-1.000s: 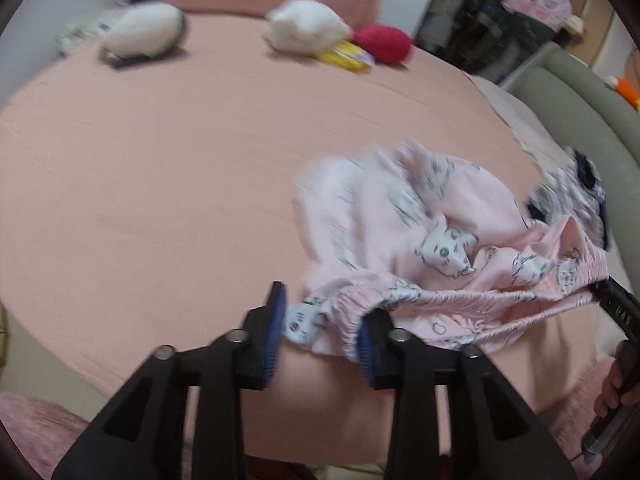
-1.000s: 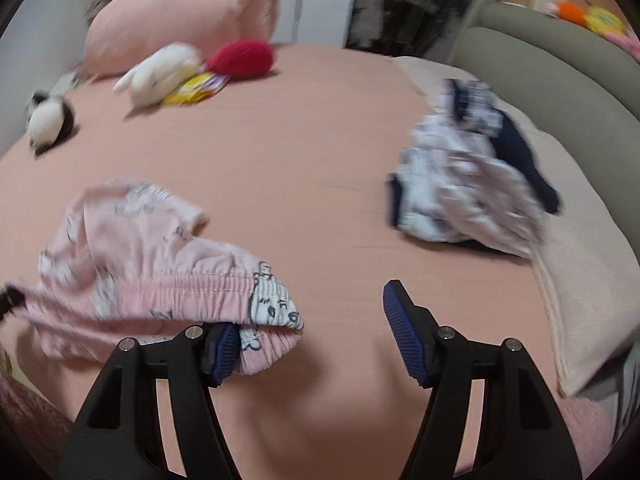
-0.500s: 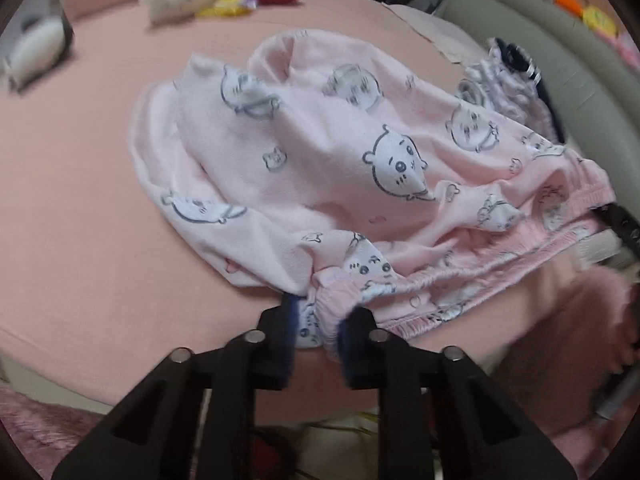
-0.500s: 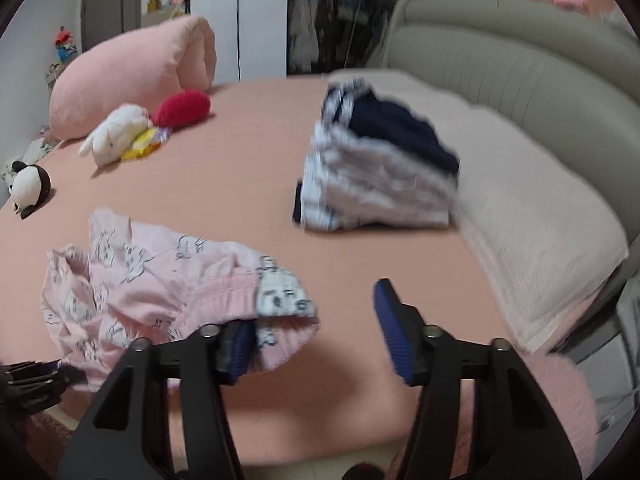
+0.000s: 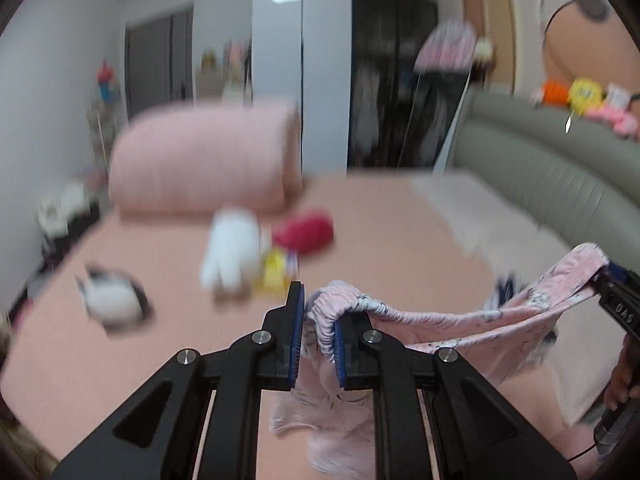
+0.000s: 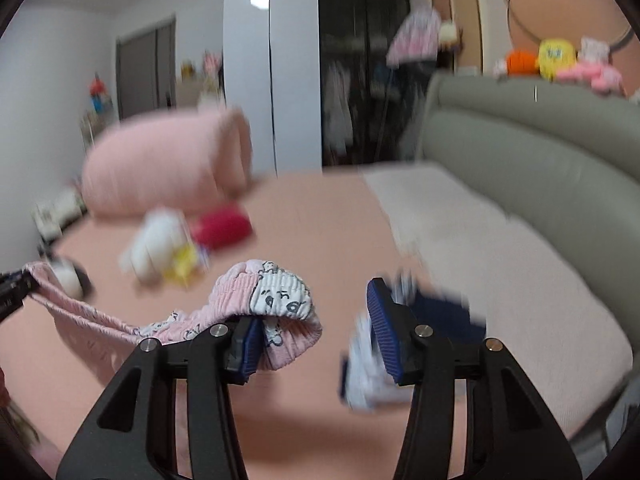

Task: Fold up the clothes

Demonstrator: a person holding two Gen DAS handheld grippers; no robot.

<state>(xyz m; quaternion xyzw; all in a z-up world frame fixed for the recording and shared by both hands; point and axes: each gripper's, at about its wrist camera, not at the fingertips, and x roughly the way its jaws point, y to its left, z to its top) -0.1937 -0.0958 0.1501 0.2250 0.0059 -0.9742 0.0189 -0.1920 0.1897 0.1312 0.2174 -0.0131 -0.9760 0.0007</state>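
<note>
Over bed (image 5: 380, 216): pink printed pants (image 5: 460, 324) outstretched.

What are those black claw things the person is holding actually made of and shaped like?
Each is a matte black two-finger tool. The left gripper and the right gripper have angular plastic-looking fingers with triangular cut-outs, silver round screws at the joints and ribbed blue pads on the inner faces. Seen from the left, the right one bears white lettering and a thin black cable trails below.

I'm seeing a pink pillow (image 6: 164, 164) lying at the far end of the bed (image 6: 320, 216), a white plush (image 6: 154, 240) and red plush (image 6: 222, 226) sitting beside it, toys (image 6: 556, 60) lining the grey headboard (image 6: 520, 148).
</note>
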